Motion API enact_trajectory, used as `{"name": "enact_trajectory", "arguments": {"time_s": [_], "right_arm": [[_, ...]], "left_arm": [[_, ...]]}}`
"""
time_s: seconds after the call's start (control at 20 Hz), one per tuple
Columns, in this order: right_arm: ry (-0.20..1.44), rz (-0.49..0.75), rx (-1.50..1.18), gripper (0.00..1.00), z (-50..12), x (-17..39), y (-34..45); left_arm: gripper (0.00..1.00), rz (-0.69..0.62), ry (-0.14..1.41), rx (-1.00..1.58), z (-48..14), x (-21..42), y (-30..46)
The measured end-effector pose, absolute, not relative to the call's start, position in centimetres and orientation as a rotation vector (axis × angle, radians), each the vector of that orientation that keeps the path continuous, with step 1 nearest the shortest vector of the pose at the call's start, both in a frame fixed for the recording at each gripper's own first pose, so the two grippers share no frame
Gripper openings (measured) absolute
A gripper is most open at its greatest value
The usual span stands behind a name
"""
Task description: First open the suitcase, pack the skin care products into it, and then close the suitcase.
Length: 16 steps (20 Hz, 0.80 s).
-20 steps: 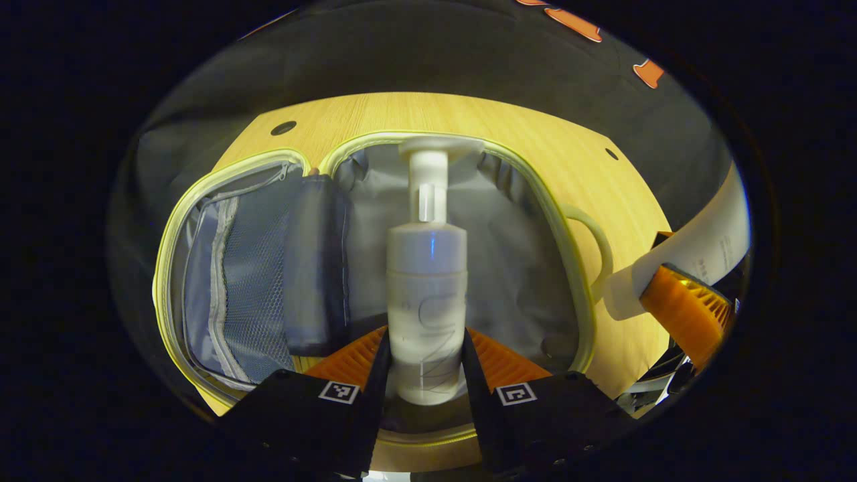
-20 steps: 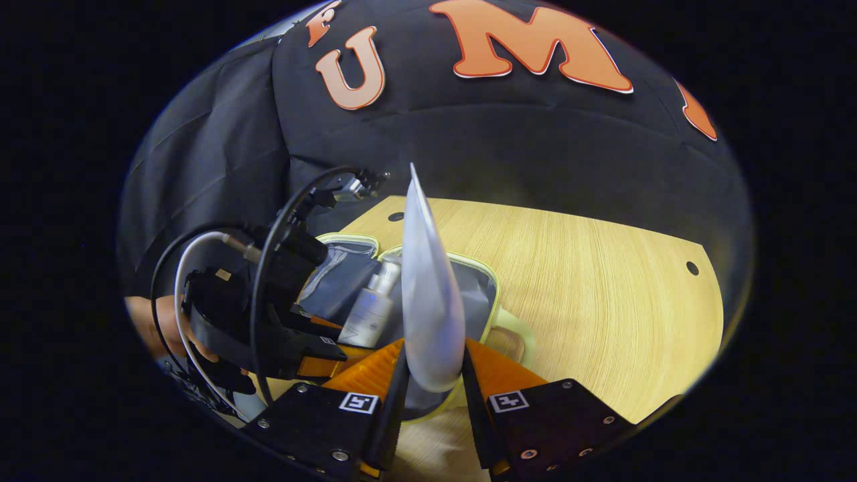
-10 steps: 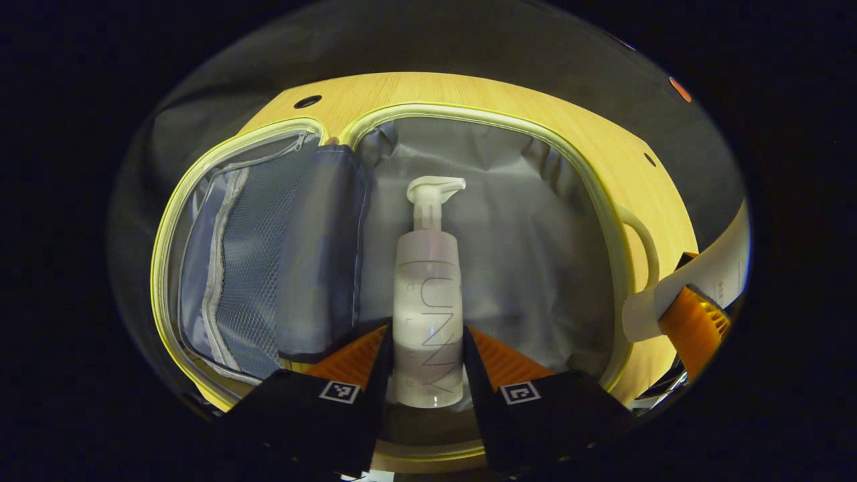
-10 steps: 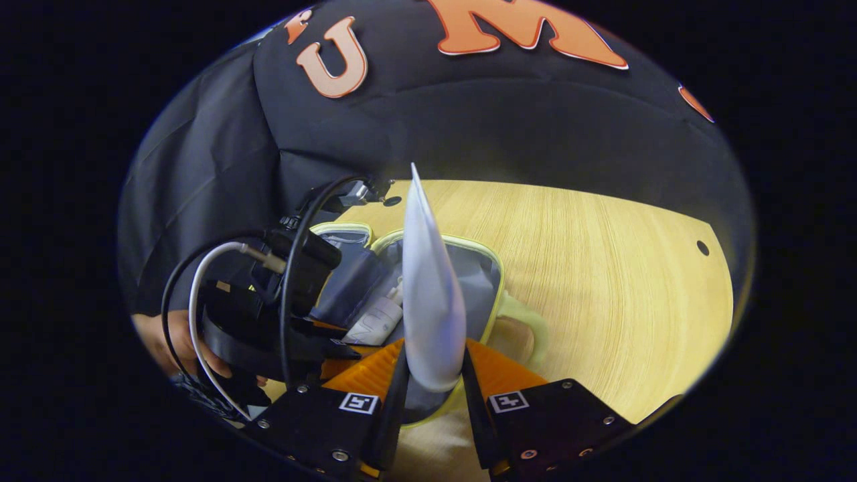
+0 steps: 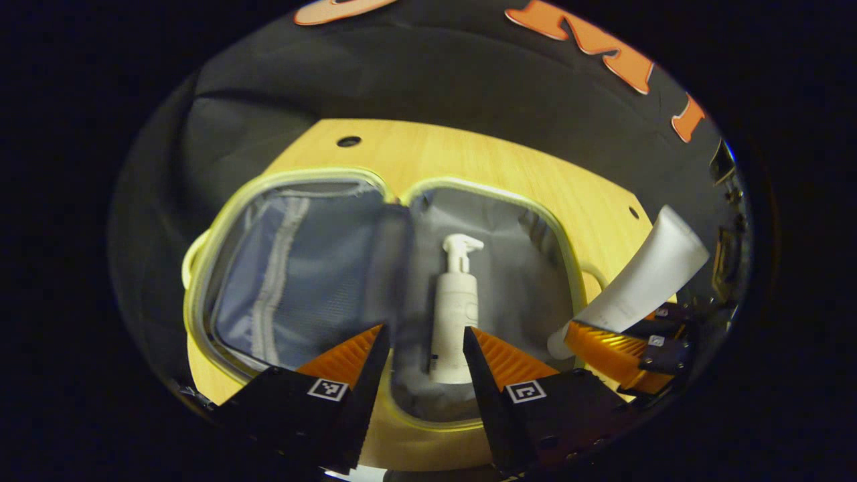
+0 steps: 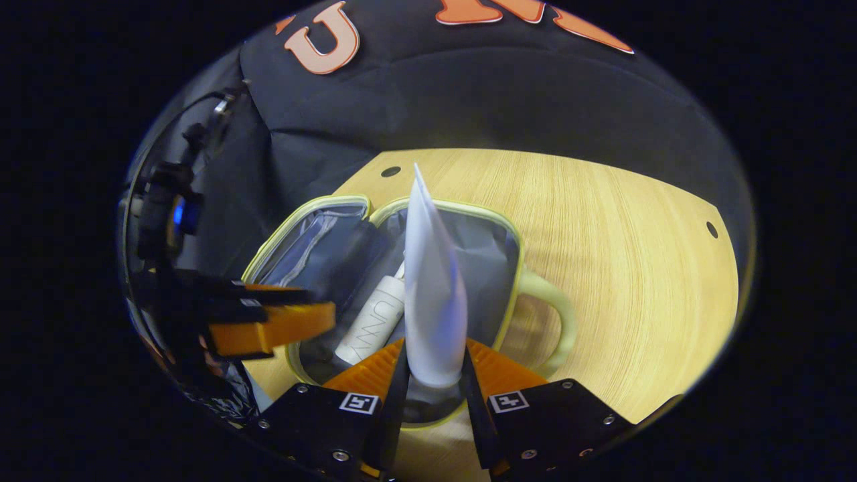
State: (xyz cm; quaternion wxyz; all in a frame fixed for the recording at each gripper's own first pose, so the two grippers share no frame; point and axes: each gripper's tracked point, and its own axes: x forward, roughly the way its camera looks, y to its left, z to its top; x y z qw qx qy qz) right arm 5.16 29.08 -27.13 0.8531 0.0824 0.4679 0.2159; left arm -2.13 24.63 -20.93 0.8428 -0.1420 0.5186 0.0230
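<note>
Light wooden table (image 5: 469,150), open suitcase (image 5: 221,254) flat on it.

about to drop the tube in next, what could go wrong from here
1. The pump bottle lies loose in the suitcase's right half; the tube, shut in the right gripper, may land on it and roll it.
2. The open left gripper hangs above the bottle and could crowd the drop.
3. The tube may catch the suitcase rim.

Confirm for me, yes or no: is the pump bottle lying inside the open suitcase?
Yes, in the left gripper view the pump bottle lies on the grey lining of the open suitcase, free of the left tongs.
</note>
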Motion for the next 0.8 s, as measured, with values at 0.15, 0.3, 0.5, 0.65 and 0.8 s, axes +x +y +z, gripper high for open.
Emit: {"name": "enact_trajectory", "arguments": {"time_s": [0.15, 0.3, 0.5, 0.65, 0.8], "right_arm": [[1.081, 0.428, 0.195, 0.46, -28.2, 4.2, 30.0], [1.133, 0.379, 0.207, 0.46, -29.9, 4.6, 30.9], [1.187, 0.293, 0.263, 0.42, -31.7, 5.0, 31.6], [1.175, 0.245, 0.240, 0.41, -31.9, 5.3, 31.1], [1.181, 0.219, 0.248, 0.46, -31.8, 5.2, 30.9]], "left_arm": [[0.74, 0.124, 1.045, -0.317, -18.5, -2.5, 28.9], [0.75, 0.196, 1.020, -0.350, -15.8, -3.4, 32.7], [0.74, 0.287, 1.012, -0.392, -14.3, -4.9, 37.0], [0.74, 0.337, 0.996, -0.389, -14.1, -6.2, 41.5], [0.75, 0.388, 0.983, -0.402, -14.4, -6.8, 45.0]]}}
